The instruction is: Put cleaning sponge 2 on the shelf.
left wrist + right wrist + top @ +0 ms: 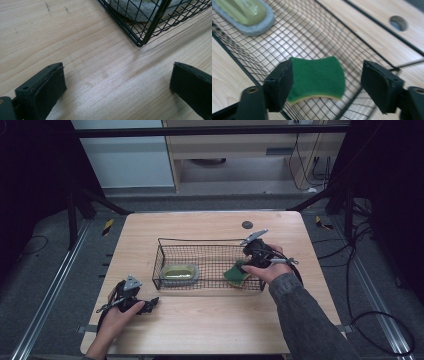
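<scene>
I'm at the drop-off step: my right gripper (248,261) hangs over the right end of the wire basket (165,251), its jaws spread apart with the green sponge (317,76) lying between them, neither pad pressing on it. By my reading the sponge is let go and resting on the basket's mesh floor, near the right wall. Next move, as I judge it, calls for lifting this gripper straight up and clear of the rim without snagging the wire.

The sponge itself: a dark green scouring face on top, a thin yellow layer underneath, edges curved inward like a waist, lying flat.

At the basket's left end sits 1 grey pad with an olive-green top (180,273), well apart from the sponge.

My left gripper (145,306) rests low on the table (210,330) near the basket's near-left corner, jaws wide open on nothing.
</scene>
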The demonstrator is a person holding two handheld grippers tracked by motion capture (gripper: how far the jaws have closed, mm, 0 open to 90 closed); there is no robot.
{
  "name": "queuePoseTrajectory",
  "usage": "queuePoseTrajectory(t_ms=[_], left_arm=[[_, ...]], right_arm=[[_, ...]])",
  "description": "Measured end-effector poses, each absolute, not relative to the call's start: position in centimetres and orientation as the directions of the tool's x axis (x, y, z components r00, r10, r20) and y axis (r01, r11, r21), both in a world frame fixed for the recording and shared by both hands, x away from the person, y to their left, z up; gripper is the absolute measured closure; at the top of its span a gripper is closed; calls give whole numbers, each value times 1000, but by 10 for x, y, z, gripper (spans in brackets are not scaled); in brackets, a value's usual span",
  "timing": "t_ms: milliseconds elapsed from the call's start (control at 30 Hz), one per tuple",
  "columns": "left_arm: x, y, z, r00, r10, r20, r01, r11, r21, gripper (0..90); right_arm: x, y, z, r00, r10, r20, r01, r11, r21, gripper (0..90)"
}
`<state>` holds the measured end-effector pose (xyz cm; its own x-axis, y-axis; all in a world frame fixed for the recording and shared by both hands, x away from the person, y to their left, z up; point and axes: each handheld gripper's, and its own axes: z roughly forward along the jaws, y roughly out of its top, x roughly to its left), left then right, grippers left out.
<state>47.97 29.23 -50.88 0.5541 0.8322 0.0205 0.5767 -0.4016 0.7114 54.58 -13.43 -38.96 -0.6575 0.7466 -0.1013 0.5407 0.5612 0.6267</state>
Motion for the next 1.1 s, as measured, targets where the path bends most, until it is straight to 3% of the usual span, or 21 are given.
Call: queuePoseTrajectory(t_ms=[133, 333, 833, 1100], left_arm=[[480, 292, -509, 554, 832, 20, 577, -402, 711, 0], [480, 292, -509, 554, 832, 20, 577, -402, 711, 0], [480, 292, -509, 553, 833, 18, 579, -400, 711, 0], [480, 292, -509, 553, 833, 18, 579, -400, 711, 0]], right_arm=[[539, -152, -387, -609, 784, -119, 546, 523, 655, 145], [532, -180, -384, -537, 836, -109, 557, 449, 699, 73], [509, -227, -393, -470, 879, -76, 572, 369, 733, 94], [496, -241, -403, -478, 875, -77, 560, 370, 741, 82]])
